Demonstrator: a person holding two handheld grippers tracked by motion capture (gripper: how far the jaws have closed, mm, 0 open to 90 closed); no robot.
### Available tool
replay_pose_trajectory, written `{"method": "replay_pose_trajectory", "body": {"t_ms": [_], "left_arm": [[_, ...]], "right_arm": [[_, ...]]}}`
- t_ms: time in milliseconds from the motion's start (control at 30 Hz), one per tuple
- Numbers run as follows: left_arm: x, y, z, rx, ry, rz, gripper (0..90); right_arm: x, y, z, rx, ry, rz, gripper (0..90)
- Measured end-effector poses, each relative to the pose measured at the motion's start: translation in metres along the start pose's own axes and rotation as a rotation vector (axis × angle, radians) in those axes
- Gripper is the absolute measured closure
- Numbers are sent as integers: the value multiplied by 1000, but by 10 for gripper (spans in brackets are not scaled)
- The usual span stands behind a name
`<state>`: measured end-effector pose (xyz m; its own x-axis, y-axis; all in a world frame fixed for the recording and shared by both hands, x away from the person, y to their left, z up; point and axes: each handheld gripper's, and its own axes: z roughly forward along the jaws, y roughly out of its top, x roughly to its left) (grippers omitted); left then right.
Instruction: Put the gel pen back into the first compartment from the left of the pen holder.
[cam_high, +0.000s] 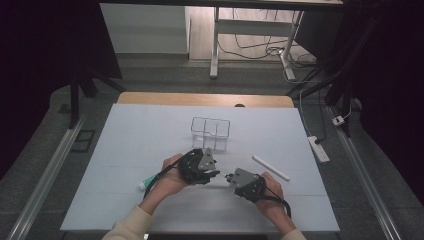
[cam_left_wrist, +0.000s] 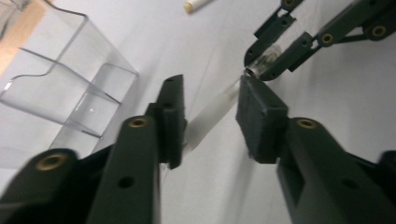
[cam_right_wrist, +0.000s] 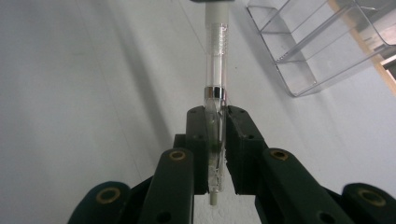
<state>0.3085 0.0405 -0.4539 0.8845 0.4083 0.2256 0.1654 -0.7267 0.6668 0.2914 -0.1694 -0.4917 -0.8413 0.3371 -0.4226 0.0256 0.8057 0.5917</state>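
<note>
The right claw (cam_right_wrist: 217, 135) is clamped tight on a clear pen (cam_right_wrist: 215, 79), its two black pads pressing the transparent barrel from either side just behind a silver ring, with the pen's small white end poking out below the pads. The pen runs straight away from this claw toward the left claw (cam_left_wrist: 210, 123), low over the white bench (cam_high: 150, 140). In the left gripper view the frosted white front part of the pen lies between that claw's jaws, which stand about halfway open; the pen rests against the left pad, while the right pad stands clear of it, so this claw has no hold on it. In the high view the two claws meet near the front middle of the bench, left claw (cam_high: 216, 174) and right claw (cam_high: 228, 177) tip to tip, each carried in a hand. A clear plastic organiser (cam_high: 210, 132) with several compartments stands just beyond them, toward the far edge. A white stick-like pen (cam_high: 270, 167) lies on the bench to the right of the claws, and a green-and-white tube (cam_high: 145, 182) lies behind the left wrist.
</note>
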Motion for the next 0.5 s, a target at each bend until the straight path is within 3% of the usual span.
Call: {"method": "replay_pose_trajectory", "body": {"t_ms": [200, 500], "left_arm": [[7, -4, -6, -41, 11, -77, 451], [15, -10, -7, -71, 20, -155, 382]], "right_arm": [[-6, -3, -3, -15, -6, 54, 790], [-13, -6, -8, -61, -22, 127, 790]]}}
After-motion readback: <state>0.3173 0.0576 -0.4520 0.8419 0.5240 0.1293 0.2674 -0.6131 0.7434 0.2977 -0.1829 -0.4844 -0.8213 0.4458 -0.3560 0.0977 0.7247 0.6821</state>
